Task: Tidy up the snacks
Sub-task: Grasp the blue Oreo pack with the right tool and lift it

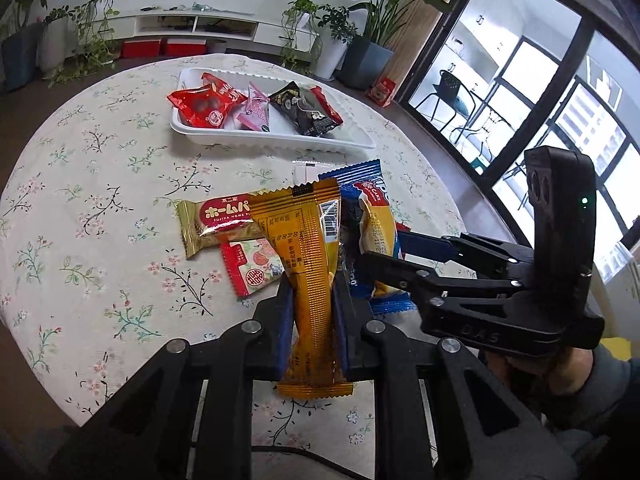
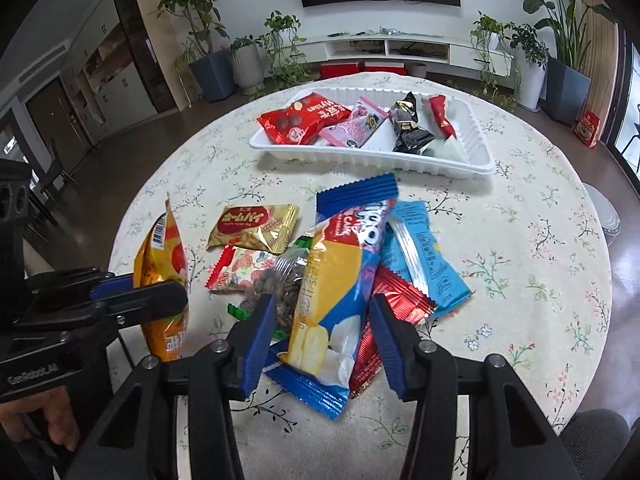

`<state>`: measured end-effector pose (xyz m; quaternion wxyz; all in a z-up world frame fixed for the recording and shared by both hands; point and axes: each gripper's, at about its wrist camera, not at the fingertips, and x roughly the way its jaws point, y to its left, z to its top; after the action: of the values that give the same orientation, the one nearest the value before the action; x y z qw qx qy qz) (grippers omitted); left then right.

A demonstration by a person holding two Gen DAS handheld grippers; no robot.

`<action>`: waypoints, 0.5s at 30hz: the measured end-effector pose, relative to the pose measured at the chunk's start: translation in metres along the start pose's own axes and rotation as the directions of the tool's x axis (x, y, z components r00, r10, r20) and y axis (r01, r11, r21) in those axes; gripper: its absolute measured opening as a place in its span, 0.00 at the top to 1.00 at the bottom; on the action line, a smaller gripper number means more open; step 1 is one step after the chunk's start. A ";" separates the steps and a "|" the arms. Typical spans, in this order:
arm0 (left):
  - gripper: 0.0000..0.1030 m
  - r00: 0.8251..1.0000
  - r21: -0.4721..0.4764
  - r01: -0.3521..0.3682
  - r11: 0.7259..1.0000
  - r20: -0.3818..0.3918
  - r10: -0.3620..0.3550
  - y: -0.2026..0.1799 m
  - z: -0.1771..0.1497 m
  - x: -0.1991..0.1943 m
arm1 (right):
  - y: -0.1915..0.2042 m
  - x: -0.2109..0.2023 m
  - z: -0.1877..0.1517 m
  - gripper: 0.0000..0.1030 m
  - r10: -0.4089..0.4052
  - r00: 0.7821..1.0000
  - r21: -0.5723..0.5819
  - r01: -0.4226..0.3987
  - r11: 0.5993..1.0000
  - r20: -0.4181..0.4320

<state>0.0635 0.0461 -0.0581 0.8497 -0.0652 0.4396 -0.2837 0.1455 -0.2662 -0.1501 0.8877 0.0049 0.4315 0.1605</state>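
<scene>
Floral cloth covers the round desk (image 2: 520,260) in a living room with potted plants and a white media shelf behind.

Left tongs (image 1: 312,312) are pressed together on an orange snack packet (image 1: 308,248), pinching it near its lower half so it stands clear of the cloth; the right wrist view shows the same packet at its left edge.

Right tongs (image 2: 320,344) are spread, with their blue pads on either side of a blue and yellow cake packet (image 2: 340,280). Whether the pads touch the wrapper is hard to tell from this angle.

That packet tops a loose pile: a clear bag of brown nuts (image 2: 276,284) on its left, a red foil packet (image 2: 396,300) and a light blue packet (image 2: 424,256) on its right. A gold packet (image 2: 256,228) and a small strawberry-print packet (image 2: 236,272) lie just beside the pile.

Farther back sits a white tray (image 2: 360,156) holding a red packet (image 2: 300,118), a pink packet (image 2: 356,128), a black packet (image 2: 408,128) and another small red one (image 2: 440,114).
</scene>
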 end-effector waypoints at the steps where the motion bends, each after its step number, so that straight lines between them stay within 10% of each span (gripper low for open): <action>1: 0.85 1.000 0.000 0.002 1.000 0.000 -0.002 0.000 0.000 0.001 | 0.001 0.001 0.000 0.49 -0.007 1.000 -0.008 0.007 1.000 0.002; 15: 0.85 1.000 -0.010 0.010 1.000 -0.013 -0.010 -0.001 -0.005 0.009 | 0.002 0.010 0.006 0.70 -0.046 0.999 -0.052 0.045 0.998 -0.020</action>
<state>0.0629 0.0410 -0.0671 0.8451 -0.0695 0.4461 -0.2863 0.1550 -0.2610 -0.1538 0.8864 -0.0297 0.4365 0.1513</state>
